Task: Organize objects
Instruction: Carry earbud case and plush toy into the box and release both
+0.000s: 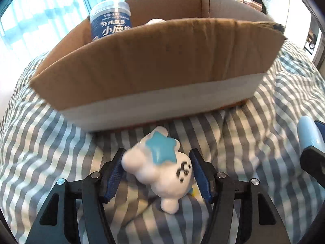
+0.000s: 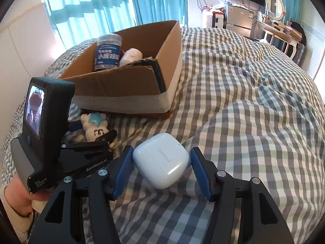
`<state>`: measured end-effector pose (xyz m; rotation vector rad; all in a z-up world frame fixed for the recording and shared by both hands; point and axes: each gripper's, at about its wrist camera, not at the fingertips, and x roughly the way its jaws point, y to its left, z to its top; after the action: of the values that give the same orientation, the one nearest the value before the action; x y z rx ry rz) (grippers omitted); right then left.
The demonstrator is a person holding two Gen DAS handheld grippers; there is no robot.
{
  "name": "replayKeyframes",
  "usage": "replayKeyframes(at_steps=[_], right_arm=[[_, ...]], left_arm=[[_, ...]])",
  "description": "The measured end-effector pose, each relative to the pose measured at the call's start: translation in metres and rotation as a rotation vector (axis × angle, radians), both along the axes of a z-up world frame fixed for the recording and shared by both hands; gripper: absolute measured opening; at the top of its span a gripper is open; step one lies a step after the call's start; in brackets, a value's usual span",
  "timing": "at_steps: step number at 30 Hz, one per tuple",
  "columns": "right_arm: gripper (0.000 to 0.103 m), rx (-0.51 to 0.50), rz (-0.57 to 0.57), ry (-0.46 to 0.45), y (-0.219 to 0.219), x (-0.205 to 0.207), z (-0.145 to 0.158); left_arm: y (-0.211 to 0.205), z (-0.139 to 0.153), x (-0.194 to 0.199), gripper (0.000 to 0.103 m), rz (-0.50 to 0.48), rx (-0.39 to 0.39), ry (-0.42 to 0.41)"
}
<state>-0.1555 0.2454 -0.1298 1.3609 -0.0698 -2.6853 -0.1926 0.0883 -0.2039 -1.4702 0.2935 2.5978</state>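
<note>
A white bear figurine [image 1: 160, 168] with a blue star lies on the checked bedspread between the fingers of my left gripper [image 1: 157, 174]; the jaws are open around it, not clamped. It also shows in the right wrist view [image 2: 94, 125]. My right gripper [image 2: 161, 169] is open around a pale blue Huawei earbud case [image 2: 161, 160] lying on the bed. The cardboard box [image 1: 154, 65] stands just beyond the figurine; in the right wrist view [image 2: 126, 81] it sits at the left.
The box holds a blue-labelled jar [image 2: 107, 52], a white round item [image 2: 131, 57] and a dark flat item [image 2: 159, 75]. The earbud case shows at the right edge of the left wrist view [image 1: 309, 136]. Furniture and a fridge [image 2: 237, 18] stand beyond the bed.
</note>
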Motion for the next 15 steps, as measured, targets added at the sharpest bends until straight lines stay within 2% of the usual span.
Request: replayKeyframes(at_steps=[13,15], right_arm=[[0.058,0.012,-0.014,0.059,-0.023,0.046,0.038],[0.058,0.02,-0.012,0.072,-0.027,0.054,0.045]], left_arm=[[-0.029,0.057,0.068,0.064,-0.028,0.063,0.088],[-0.023,0.063,0.078,0.064,-0.024,0.07,0.103]])
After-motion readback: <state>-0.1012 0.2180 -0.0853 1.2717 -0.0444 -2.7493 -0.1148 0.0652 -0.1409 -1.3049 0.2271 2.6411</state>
